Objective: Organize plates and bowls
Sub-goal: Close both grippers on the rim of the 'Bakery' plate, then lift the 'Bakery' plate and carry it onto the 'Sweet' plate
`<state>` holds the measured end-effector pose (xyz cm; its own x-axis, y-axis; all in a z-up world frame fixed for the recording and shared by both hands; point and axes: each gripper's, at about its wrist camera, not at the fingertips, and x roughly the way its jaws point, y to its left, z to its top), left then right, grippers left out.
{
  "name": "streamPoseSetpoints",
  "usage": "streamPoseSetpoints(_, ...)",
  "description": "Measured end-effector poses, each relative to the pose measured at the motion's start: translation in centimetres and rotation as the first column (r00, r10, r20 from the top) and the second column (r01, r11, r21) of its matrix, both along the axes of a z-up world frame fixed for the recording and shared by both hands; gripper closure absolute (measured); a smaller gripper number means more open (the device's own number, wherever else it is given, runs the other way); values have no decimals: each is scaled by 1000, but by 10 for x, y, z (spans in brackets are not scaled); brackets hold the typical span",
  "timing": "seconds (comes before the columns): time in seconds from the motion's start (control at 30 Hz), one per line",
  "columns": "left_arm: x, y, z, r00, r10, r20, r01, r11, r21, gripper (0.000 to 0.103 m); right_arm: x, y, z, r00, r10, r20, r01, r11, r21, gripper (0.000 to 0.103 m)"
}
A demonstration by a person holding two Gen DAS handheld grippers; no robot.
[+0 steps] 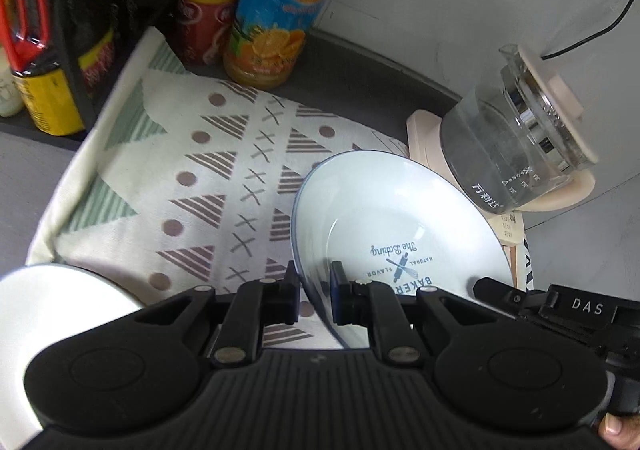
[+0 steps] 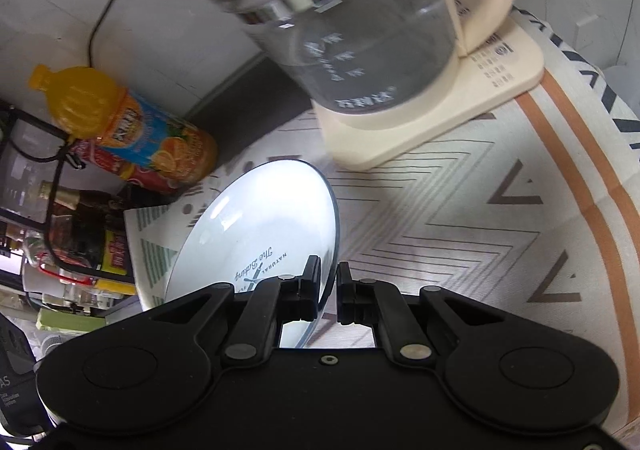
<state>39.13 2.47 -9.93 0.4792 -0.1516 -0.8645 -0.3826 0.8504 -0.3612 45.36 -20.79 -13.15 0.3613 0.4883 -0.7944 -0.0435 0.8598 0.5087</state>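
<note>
Both hand-held grippers clamp the rim of one white plate, which you hold tilted above the patterned cloth.

Your left hand-held gripper pinches the plate at its left edge, and your right hand-held gripper pinches the same plate at its right edge; both point steeply downward. Print on the plate reads "The Baking", "NATURAL", "FLAVOR" and "BAKER", the last partly hidden. "DAS" shows on the right hand-held gripper's body where it enters the left view. A second white dish sits at the lower left on the cloth. Behind stand an orange juice bottle, its label too blurred to read, and a glass kettle on a cream base, on the surface.
</note>
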Motion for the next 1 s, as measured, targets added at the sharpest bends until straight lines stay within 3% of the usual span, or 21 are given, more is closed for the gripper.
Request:
streamPoseSetpoints(0.37,-38,36,17,1000,11,24,-11,1000,6,90,-30,36,22,999,15,45,-14,1000,-2,95)
streamPoseSetpoints(1.0,-106,89,16,1000,-10,16,11,1000,-1,90,-112,91,25,998,15,59,-14,1000,-19,95)
